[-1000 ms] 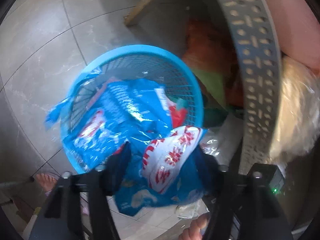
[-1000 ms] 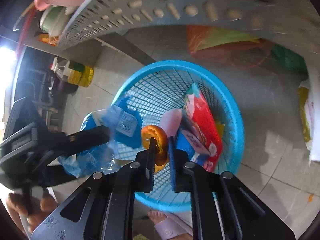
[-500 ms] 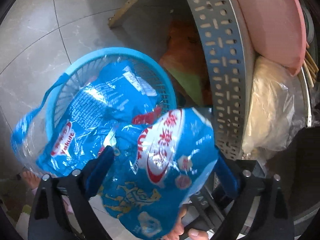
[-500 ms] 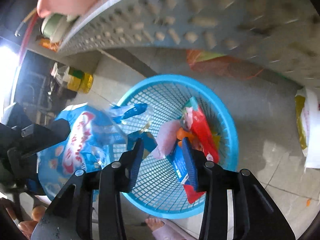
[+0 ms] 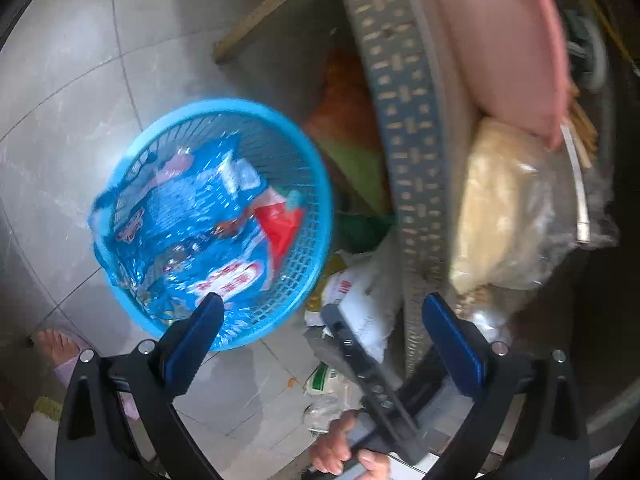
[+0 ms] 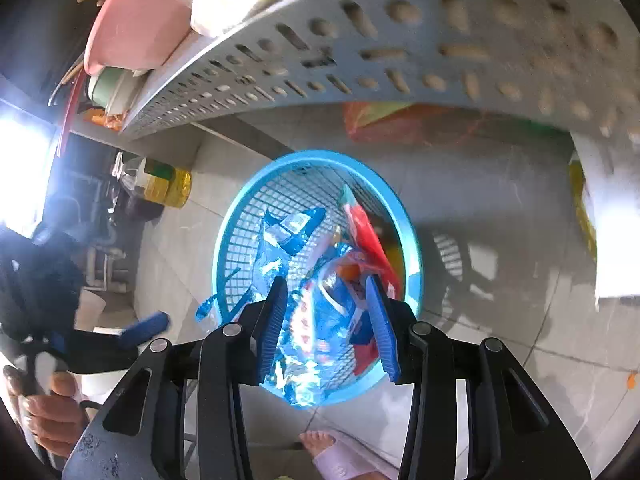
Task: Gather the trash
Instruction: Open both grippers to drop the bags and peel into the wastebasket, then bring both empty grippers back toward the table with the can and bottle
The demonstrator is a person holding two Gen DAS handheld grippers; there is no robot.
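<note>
A blue mesh waste basket (image 5: 316,184) stands on the grey tiled floor; it also shows in the right wrist view (image 6: 236,216). Blue and white snack bags (image 5: 188,236) and a red wrapper (image 5: 280,224) lie inside it; the bags (image 6: 316,320) and the red wrapper (image 6: 368,240) show in the right wrist view too. My left gripper (image 5: 324,328) is open and empty, above the basket's near right rim. My right gripper (image 6: 326,312) is open and empty above the basket.
A grey perforated shelf (image 5: 404,120) runs beside the basket, holding a pink bowl (image 5: 500,40) and a clear bag (image 5: 512,208). Orange and green bags (image 5: 348,120) lie under it. A yellow oil bottle (image 6: 168,180) stands on the floor. A bare foot (image 6: 316,440) is near.
My left gripper opened and let go of the blue snack bags, which dropped into the basket. My right gripper opened wider after releasing an orange item into the basket. Both pulled back from it.
</note>
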